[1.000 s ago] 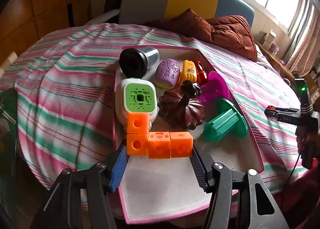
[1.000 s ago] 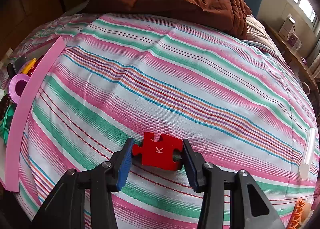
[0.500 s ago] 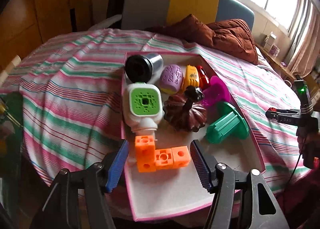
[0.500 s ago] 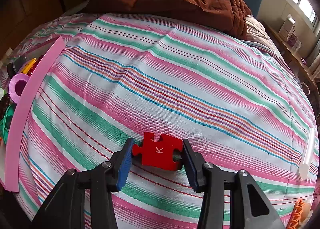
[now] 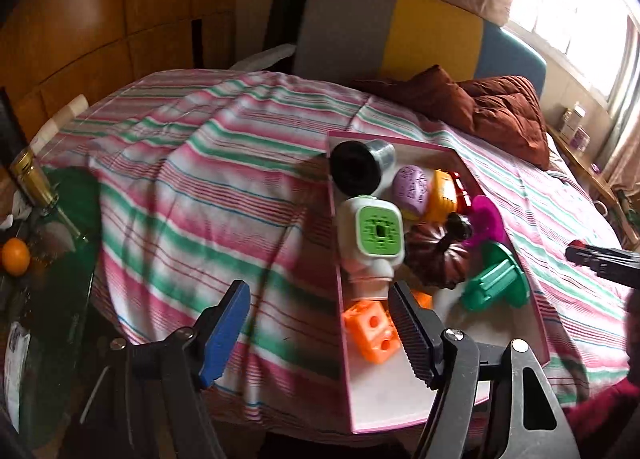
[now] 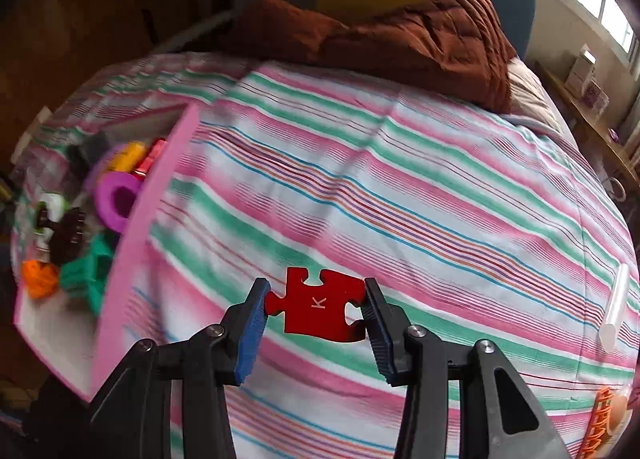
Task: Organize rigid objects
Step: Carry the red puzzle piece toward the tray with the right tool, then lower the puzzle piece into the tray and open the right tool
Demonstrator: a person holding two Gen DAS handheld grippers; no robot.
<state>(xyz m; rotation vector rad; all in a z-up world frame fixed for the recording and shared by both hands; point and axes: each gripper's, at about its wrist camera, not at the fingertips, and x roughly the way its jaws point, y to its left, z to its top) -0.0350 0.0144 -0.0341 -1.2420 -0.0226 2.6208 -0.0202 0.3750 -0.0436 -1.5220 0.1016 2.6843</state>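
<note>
A pink-rimmed tray (image 5: pixel 338 299) lies on the striped bed and holds several toys. The orange linked cubes (image 5: pixel 372 329) lie in the tray near its left rim, below a white and green block (image 5: pixel 370 243). My left gripper (image 5: pixel 320 333) is open and empty, left of the cubes, over the tray rim and bedspread. My right gripper (image 6: pixel 316 309) is shut on a red puzzle piece (image 6: pixel 320 305) marked K and holds it above the bedspread, right of the tray (image 6: pixel 132 243).
A brown pumpkin (image 5: pixel 438 259), a green spool (image 5: pixel 494 285), a magenta ring (image 5: pixel 486 221) and a black cup (image 5: pixel 356 171) fill the tray. A brown quilt (image 6: pixel 400 43) lies at the bed's head. A white tube (image 6: pixel 614 307) and an orange toy (image 6: pixel 604 415) lie at the right.
My left gripper has let go of the orange cubes, opened and drawn back to the left. My right gripper has lifted the red puzzle piece off the bedspread and turned toward the tray.
</note>
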